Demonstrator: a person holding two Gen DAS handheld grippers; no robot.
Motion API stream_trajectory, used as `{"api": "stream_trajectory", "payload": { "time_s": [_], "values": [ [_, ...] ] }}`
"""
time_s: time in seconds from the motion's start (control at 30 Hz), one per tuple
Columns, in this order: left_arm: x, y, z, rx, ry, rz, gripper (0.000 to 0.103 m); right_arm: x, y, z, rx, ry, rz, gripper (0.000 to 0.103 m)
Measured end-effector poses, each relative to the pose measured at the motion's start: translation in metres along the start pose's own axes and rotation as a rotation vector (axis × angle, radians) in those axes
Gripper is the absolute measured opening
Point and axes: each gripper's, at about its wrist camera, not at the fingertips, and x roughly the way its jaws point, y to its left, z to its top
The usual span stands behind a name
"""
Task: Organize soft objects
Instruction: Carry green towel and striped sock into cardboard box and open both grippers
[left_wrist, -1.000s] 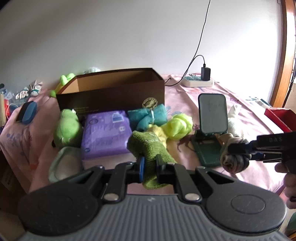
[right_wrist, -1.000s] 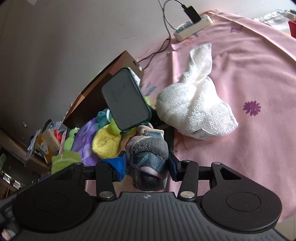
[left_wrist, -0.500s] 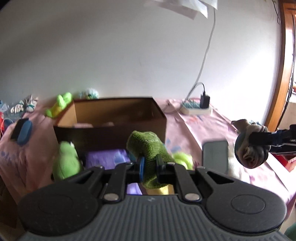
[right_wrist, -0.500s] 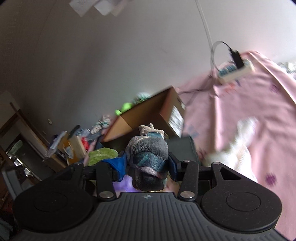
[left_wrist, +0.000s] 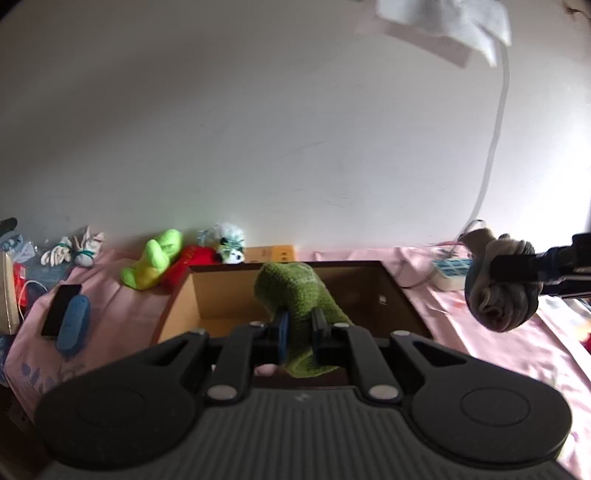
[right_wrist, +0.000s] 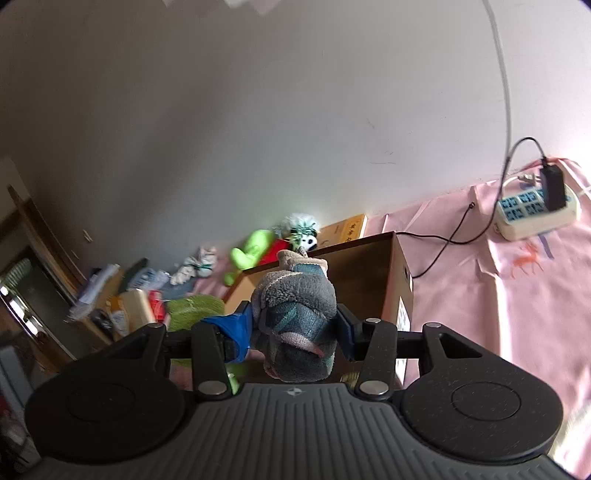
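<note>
My left gripper (left_wrist: 299, 334) is shut on a green knitted sock (left_wrist: 295, 295), which hangs above the open brown cardboard box (left_wrist: 400, 295). My right gripper (right_wrist: 295, 332) is shut on a rolled grey and teal fleece sock bundle (right_wrist: 295, 314), held over the box's (right_wrist: 400, 273) near corner. In the left wrist view that bundle (left_wrist: 498, 288) floats at the right, above the pink cloth. The green sock (right_wrist: 195, 308) also shows at the left of the right wrist view. The box floor looks bare where visible.
Behind the box lie a lime green plush (left_wrist: 155, 262), a red soft item (left_wrist: 192, 258) and a small panda toy (left_wrist: 231, 247). A power strip (right_wrist: 535, 210) with a black charger sits on the pink cloth (right_wrist: 517, 314) to the right. A blue case and dark phone (left_wrist: 68, 317) lie to the left.
Both grippers rose and moved forward from the pile of soft things to over the box, each keeping its sock. The phone stand, purple pack and white towel dropped out of view.
</note>
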Motion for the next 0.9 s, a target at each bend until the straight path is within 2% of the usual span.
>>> {"api": "stream_trajectory", "payload": {
  "time_s": [0.13, 0.33, 0.4, 0.47, 0.57, 0.6, 0.7, 0.9],
  "values": [
    [0.039, 0.015, 0.009, -0.02, 0.016, 0.031, 0.009, 0.048, 0.003, 0.007, -0.041, 0.031, -0.054, 0.031],
    [0.096, 0.031, 0.01, -0.025, 0.056, 0.089, 0.009, 0.105, -0.005, 0.01, -0.063, 0.077, -0.191, 0.034],
    [0.111, 0.038, 0.007, -0.031, 0.079, 0.108, 0.014, 0.114, -0.008, 0.01, -0.072, 0.083, -0.22, 0.034],
    [0.126, 0.042, 0.004, -0.036, 0.107, 0.128, 0.019, 0.117, -0.011, 0.011, -0.054, 0.096, -0.214, 0.034],
    [0.14, 0.045, -0.001, -0.029, 0.138, 0.141, 0.019, 0.118, -0.014, 0.011, -0.04, 0.113, -0.198, 0.034],
    [0.143, 0.046, -0.003, -0.024, 0.15, 0.146, 0.022, 0.117, -0.015, 0.009, -0.038, 0.117, -0.193, 0.034],
    [0.148, 0.049, -0.007, -0.031, 0.187, 0.147, 0.041, 0.109, -0.015, 0.004, -0.023, 0.127, -0.174, 0.034],
    [0.124, 0.031, -0.007, 0.002, 0.222, 0.196, 0.042, 0.092, -0.009, -0.006, -0.006, 0.139, -0.142, 0.034]
  ]
}}
